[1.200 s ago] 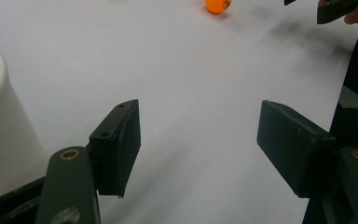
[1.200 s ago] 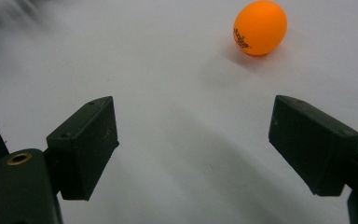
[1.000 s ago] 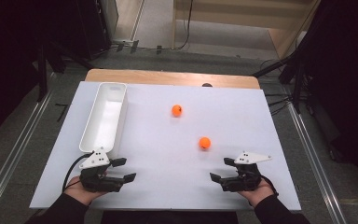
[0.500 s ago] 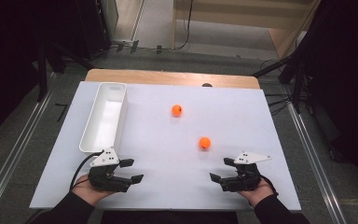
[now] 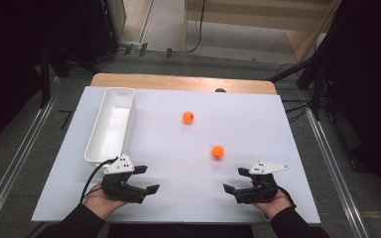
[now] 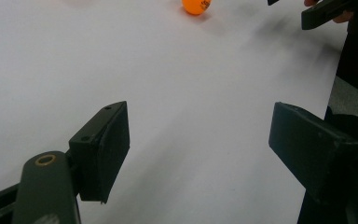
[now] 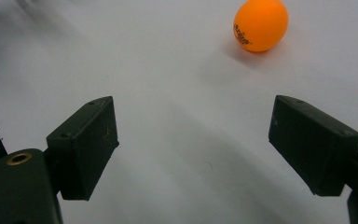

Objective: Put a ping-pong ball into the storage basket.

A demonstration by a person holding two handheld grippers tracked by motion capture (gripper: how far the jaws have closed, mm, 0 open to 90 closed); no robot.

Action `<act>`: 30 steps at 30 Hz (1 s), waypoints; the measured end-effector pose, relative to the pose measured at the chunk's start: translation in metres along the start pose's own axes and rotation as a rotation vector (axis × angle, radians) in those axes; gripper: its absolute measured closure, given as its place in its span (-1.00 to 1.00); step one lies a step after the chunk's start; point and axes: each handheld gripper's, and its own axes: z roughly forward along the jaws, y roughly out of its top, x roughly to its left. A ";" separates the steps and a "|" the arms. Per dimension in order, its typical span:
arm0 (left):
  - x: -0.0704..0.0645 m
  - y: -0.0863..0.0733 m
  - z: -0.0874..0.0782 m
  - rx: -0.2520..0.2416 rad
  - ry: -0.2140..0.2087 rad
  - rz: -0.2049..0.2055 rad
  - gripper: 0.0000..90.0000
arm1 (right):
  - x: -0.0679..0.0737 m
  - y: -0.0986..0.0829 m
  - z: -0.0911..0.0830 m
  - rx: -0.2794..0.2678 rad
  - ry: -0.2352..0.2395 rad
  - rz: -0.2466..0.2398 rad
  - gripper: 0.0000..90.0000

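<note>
two orange balls on a white desk [image 5: 258, 124], one white tray [image 5: 110, 124] as the landmark.

item 1, near ball [image 5: 218, 151]: lies well to the right of the tray, level with the tray's near end, resting free on the desk. seen close in the right gripper view [image 7: 260, 25] with small dark print on its side, and at the upper edge of the left gripper view [image 6: 196, 5]. looks like a table-tennis ball: judged very light, hollow, thin-walled, smooth and slippery, apt to roll or squirt away at a touch. best taken across its widest middle, jaws either side and level, closed gently; hard squeezing could dent it.

item 2, far ball [image 5: 188, 117]: right of the tray, level with the tray's middle, apart from item 1. same kind, same handling.

item 3, tray: long, narrow, rigid-looking, nothing seen in it; stands along the left side of the desk.

item 4, right gripper [image 5: 240, 184]: well right of the tray, near the desk's front edge, just short of item 1; jaws spread wide, holding nothing.

item 5, left gripper [image 5: 146, 179]: just beyond the tray's near end, towards the person; jaws spread wide, holding nothing.
</note>
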 end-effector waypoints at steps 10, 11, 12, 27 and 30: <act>-0.005 0.007 0.012 0.014 -0.008 0.002 -1.00 | 0.000 0.000 0.001 0.004 0.005 0.000 -0.69; -0.005 0.007 0.012 0.014 -0.008 0.002 -1.00 | 0.000 0.000 0.001 0.004 0.005 0.000 -0.69; -0.006 0.009 0.013 0.017 0.001 0.010 -1.00 | 0.000 0.000 0.000 0.002 0.004 -0.001 -0.69; -0.002 0.021 0.025 -0.003 0.019 0.009 -1.00 | 0.001 0.000 0.001 0.010 0.002 0.003 -0.69; -0.001 0.022 0.026 -0.006 0.014 0.003 -1.00 | 0.001 0.000 0.000 0.011 0.002 0.004 -0.69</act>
